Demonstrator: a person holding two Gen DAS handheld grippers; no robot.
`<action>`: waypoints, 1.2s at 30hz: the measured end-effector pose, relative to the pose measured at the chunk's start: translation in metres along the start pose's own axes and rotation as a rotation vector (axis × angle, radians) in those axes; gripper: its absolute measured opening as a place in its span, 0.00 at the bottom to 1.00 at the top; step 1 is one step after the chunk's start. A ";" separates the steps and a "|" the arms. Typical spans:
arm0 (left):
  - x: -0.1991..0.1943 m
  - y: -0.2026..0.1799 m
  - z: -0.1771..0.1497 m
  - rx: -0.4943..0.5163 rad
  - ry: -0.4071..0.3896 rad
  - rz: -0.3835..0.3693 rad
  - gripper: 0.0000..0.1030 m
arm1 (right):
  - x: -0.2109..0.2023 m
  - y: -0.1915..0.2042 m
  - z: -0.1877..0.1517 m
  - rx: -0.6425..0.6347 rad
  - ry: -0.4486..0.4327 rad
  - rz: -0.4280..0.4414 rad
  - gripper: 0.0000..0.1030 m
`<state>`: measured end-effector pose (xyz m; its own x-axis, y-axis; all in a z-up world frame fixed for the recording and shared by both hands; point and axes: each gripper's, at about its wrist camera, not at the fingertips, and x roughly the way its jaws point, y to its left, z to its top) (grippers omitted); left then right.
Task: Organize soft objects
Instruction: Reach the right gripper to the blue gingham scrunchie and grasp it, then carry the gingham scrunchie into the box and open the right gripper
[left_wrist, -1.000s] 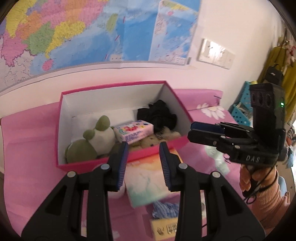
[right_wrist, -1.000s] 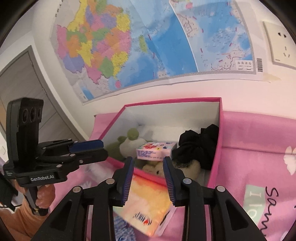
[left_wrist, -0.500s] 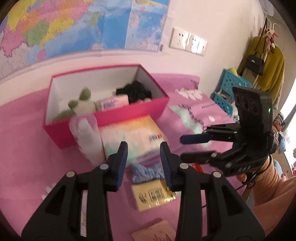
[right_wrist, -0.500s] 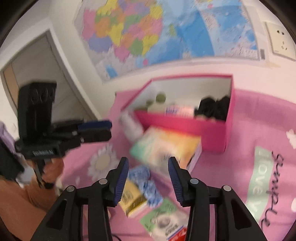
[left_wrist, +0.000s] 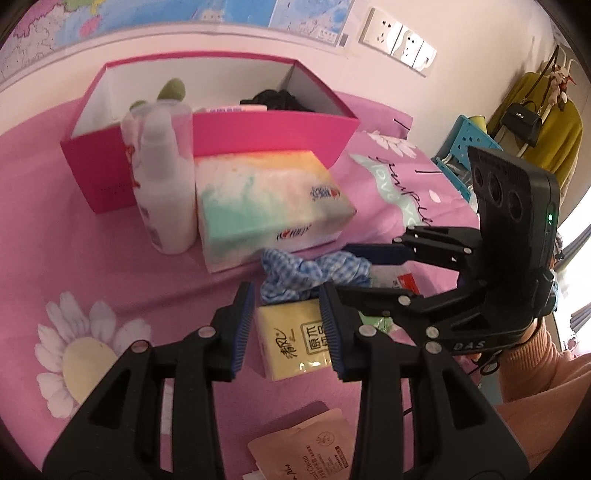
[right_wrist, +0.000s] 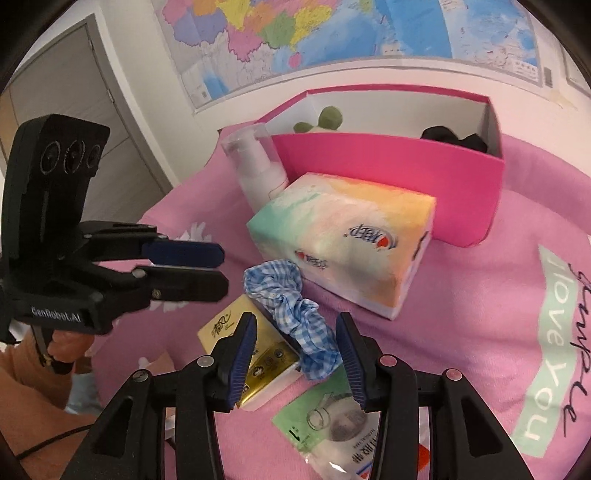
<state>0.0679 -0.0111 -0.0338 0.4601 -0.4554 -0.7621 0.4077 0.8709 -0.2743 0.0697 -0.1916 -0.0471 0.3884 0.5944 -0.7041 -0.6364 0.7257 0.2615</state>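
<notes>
On the pink flowered bedspread (right_wrist: 509, 206), in front of the pink cardboard box (left_wrist: 258, 129) that stands against the wall, the loose items lie in a small heap. The blue gingham scrunchie (right_wrist: 288, 306) lies half across the yellow pocket tissue pack (left_wrist: 291, 339), just in front of the pastel facial-tissue pack (right_wrist: 343, 251), which leans against the box's near wall beside a white pump bottle (left_wrist: 162, 184). A green plush toy (right_wrist: 325, 118) and a black scrunchie (right_wrist: 454, 138) already sit inside the box. The right gripper (right_wrist: 295, 350) hangs released, jaws spread wide on either side of the gingham scrunchie's near end and touching nothing; the left gripper (left_wrist: 288, 325) is likewise open and empty, its jaws flanking the yellow tissue pack. The scrunchie is probably the next pick: feather-light, limp and crushable, it should bunch under the pads, so a pinch across its gathered ring, well clear of the tissue pack beneath, looks safest. The pocket pack is film-wrapped, likely slick and yielding, best squeezed across its short sides. A green mask packet (right_wrist: 332, 417) and a beige sachet (left_wrist: 306, 446) lie nearest the cameras.
</notes>
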 end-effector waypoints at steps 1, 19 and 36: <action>0.001 0.000 0.000 0.000 0.004 0.000 0.37 | 0.002 0.000 0.000 -0.002 0.000 -0.007 0.43; 0.007 -0.017 0.023 0.031 -0.022 -0.104 0.47 | -0.055 -0.002 0.026 0.016 -0.157 0.093 0.11; -0.002 -0.021 0.121 0.034 -0.143 -0.060 0.33 | -0.087 -0.040 0.093 0.075 -0.308 0.047 0.12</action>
<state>0.1537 -0.0514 0.0440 0.5410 -0.5301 -0.6529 0.4628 0.8359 -0.2952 0.1234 -0.2405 0.0646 0.5503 0.6968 -0.4601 -0.6120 0.7114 0.3455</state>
